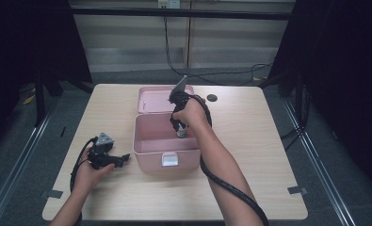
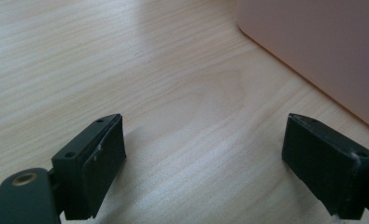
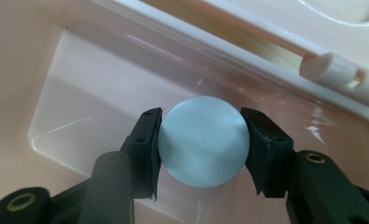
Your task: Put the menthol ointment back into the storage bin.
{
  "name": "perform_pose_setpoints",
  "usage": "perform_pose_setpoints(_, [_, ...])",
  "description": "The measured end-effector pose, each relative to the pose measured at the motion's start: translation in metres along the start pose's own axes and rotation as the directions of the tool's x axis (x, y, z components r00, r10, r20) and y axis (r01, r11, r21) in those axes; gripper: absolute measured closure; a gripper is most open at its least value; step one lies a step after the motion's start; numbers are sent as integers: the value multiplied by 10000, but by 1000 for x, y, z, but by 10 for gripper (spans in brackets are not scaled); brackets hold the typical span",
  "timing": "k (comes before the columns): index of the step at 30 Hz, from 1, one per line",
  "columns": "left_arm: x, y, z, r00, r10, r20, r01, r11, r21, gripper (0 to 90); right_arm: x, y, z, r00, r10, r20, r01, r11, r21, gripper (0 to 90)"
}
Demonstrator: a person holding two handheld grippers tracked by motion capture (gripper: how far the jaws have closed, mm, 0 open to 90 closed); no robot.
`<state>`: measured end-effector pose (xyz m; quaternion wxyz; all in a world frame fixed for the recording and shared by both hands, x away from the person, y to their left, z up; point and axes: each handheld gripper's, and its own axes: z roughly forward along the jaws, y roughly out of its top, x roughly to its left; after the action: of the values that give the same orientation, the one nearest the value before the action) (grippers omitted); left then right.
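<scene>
**Inside the pink box: pale blue ball being lowered**

Between the two black pads of the right gripper (image 3: 201, 144), a pale blue ball (image 3: 202, 141) is being pinched on its opposite sides, the pads pressing at its widest part so it is not slipping out. Gripper and ball are hanging within the open pink box (image 1: 148, 147), toward its far right corner, pointing steeply down; judging by this, the ball is being set onto the glossy floor of the box (image 3: 79, 93). Behind the box, its lid (image 1: 151, 100) is lying folded back flat on the table, leaving the mouth clear for entry from above. A white latch (image 1: 169, 159) is sitting on the near wall.

Left of the box, the left gripper (image 2: 203, 158) is resting low over the wooden table (image 1: 249, 141), jaws spread wide and holding nothing, probably parked clear of the working hand. One corner of the box wall (image 2: 322, 51) is showing just beyond it.
</scene>
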<state>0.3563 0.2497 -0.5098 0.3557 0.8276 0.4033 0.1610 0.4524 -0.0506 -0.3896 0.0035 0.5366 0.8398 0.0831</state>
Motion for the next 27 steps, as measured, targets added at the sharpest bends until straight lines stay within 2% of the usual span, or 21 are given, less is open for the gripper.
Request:
perform_pose_setpoints(7, [0, 0, 0, 10000, 5, 7, -5, 10000, 6, 129, 0, 2, 7, 9998, 172, -28, -172, 9999, 7, 508])
perform_pose_setpoints(13, [0, 0, 0, 10000, 15, 6, -15, 10000, 8, 129, 1, 4, 13, 9995, 284, 122, -283, 9996, -94, 509])
perform_pose_setpoints(27, [0, 0, 0, 10000, 3, 8, -3, 10000, 3, 129, -3, 6, 23, 9975, 677, 215, -678, 9977, 39, 508])
